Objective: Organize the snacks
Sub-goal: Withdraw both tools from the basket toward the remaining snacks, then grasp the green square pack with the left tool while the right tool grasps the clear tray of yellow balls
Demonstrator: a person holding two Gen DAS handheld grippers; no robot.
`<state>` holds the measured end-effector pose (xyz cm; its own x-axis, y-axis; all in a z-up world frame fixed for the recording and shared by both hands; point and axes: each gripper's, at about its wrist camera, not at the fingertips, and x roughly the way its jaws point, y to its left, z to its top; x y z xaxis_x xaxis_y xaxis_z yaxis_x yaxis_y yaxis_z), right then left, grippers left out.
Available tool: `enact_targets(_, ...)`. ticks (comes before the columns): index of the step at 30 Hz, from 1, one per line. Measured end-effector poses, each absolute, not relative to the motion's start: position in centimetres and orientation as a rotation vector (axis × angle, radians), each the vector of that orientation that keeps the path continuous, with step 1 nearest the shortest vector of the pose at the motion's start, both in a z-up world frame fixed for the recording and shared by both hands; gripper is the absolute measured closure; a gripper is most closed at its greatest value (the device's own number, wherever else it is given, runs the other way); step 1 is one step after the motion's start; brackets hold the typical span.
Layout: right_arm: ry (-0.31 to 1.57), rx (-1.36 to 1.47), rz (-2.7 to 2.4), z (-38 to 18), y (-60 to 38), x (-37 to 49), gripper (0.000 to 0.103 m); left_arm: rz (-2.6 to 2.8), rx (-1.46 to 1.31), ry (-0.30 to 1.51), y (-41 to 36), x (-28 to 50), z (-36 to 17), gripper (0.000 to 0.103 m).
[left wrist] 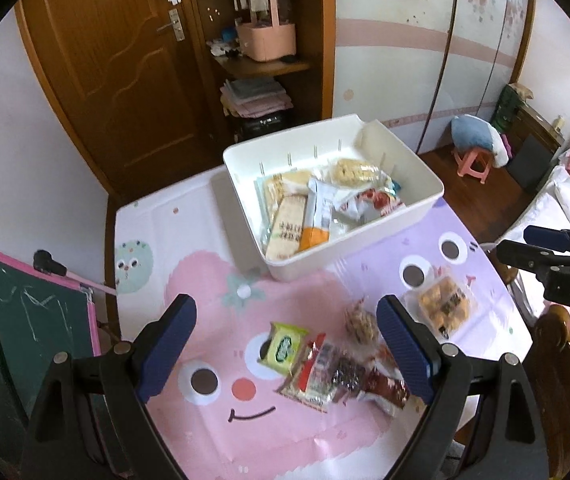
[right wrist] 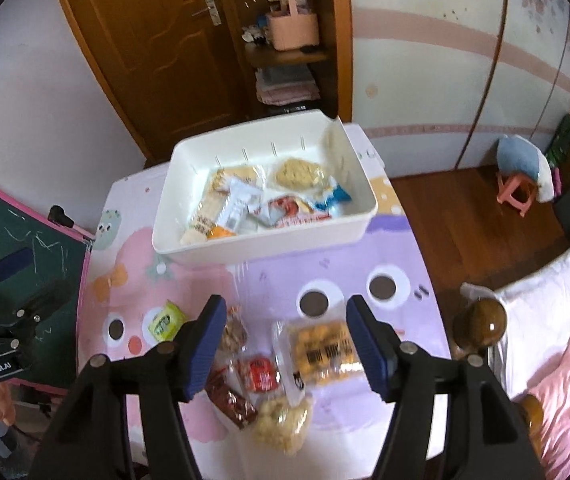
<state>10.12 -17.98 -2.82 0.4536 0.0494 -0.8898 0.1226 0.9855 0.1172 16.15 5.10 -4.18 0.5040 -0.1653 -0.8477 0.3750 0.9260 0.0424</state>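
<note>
A white bin [left wrist: 369, 238] [right wrist: 349, 216] stands at the far side of the table and holds several snack packets. Loose snacks lie on the near side: a green packet [left wrist: 283, 347] [right wrist: 165, 322], a red-and-white packet [left wrist: 313, 376], a dark red packet [right wrist: 231, 398], a small red packet [right wrist: 259, 372], a clear pack of yellow pastries [left wrist: 443, 306] [right wrist: 323, 350] and a puffed-grain pack [right wrist: 283, 426]. My left gripper [left wrist: 287, 346] is open above the green packet. My right gripper [right wrist: 287, 346] is open above the pastry pack; it also shows at the right edge of the left wrist view [left wrist: 541, 250].
The table wears a pink and purple cartoon cloth [left wrist: 221, 432]. A green chalkboard [left wrist: 21, 320] stands at the left. A wooden door and shelf are behind. A bed with a wooden post [right wrist: 481, 324] is at the right, and a pink stool [right wrist: 515, 194] is on the floor.
</note>
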Motion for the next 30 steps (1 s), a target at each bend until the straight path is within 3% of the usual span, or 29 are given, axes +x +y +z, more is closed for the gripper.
enact_targets(9, 1.167, 0.200, -0.084, -5.5, -19.4, 8.5, 0.024, -0.291, 0.146, 1.135, 6.7, 17.1, -9.5, 0.012)
enact_targets(23, 1.330, 0.189, -0.047, -14.1, -21.7, 11.1, 0.020, -0.125, 0.118, 1.348, 8.0, 20.3, -19.6, 0.012)
enact_targets(30, 1.389, 0.063, 0.020, -17.9, -20.0, 11.6, 0.010, -0.126, 0.181, 1.431, 7.2, 21.6, -23.8, 0.012)
